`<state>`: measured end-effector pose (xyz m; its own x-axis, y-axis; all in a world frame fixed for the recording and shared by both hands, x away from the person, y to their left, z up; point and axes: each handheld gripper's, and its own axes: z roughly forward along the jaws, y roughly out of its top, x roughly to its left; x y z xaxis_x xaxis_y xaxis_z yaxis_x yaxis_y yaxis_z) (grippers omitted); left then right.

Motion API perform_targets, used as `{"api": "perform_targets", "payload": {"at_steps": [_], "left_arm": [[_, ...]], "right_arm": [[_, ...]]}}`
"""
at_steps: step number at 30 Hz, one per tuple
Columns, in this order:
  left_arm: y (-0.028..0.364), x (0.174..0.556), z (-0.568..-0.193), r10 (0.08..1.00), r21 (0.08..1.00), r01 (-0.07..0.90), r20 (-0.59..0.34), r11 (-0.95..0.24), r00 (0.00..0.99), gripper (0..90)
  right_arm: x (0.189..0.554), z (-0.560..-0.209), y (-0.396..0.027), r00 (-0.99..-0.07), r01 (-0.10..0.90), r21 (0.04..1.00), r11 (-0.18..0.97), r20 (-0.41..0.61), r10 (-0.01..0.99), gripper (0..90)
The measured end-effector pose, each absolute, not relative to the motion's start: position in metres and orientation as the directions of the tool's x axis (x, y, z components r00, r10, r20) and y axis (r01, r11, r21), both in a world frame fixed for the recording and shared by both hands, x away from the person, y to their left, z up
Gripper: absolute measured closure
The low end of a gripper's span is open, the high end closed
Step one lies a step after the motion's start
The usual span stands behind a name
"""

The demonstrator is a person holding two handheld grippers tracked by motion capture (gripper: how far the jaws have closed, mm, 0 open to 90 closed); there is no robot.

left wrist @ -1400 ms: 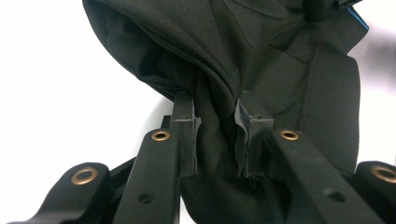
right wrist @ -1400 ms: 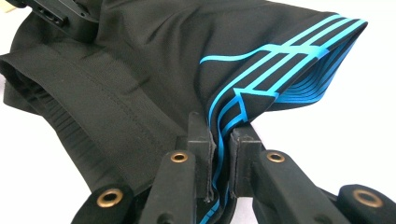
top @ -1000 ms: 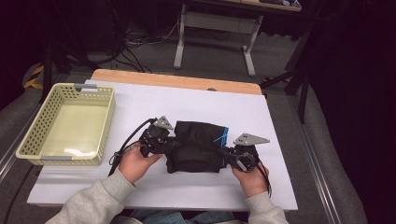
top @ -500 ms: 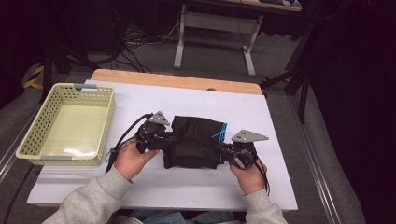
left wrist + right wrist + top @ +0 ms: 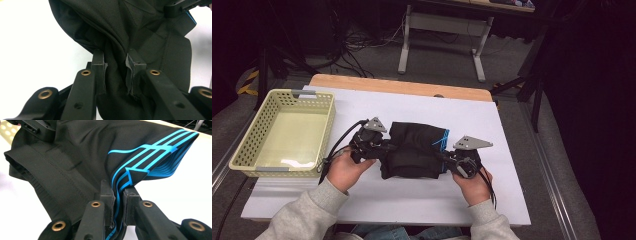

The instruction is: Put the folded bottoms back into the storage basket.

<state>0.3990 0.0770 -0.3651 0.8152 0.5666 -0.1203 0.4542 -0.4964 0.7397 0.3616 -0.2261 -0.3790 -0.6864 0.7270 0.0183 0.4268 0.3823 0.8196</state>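
Observation:
A black garment (image 5: 414,149) with blue stripes (image 5: 147,157) lies folded on the white table (image 5: 412,200). My left gripper (image 5: 384,148) is at its left edge, jaws shut on a bunched fold of the black cloth (image 5: 115,70). My right gripper (image 5: 443,156) is at its right edge, jaws shut tight on the striped part of the cloth (image 5: 118,192). The cloth hangs between the two grippers, slightly raised at both ends. In the left gripper view, the other gripper (image 5: 185,6) shows at the top right.
A pale yellow plastic basket (image 5: 249,145) stands at the table's left side. A wooden strip (image 5: 402,86) runs along the far edge. Cables (image 5: 337,142) trail from the left gripper. Dark floor with a metal stand lies beyond.
Both hands and the garment have shifted slightly toward the left. Both grips have stayed as they were.

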Motion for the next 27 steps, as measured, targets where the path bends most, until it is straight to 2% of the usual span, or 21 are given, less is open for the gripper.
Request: {"api": "perform_targets", "payload": {"at_steps": [16, 27], "left_arm": [[0.103, 0.399, -0.356, 0.593, 0.748, 0.459, -0.108, -0.480, 0.798, 73.0], [0.138, 0.398, -0.343, 0.633, 0.755, 0.465, -0.086, -0.462, 0.769, 73.0]], "right_arm": [[0.375, -0.370, -0.201, -0.717, 0.400, 0.827, 0.396, 0.013, 0.697, 82.2], [0.393, -0.362, -0.169, -0.754, 0.370, 0.832, 0.413, 0.009, 0.657, 82.1]]}}
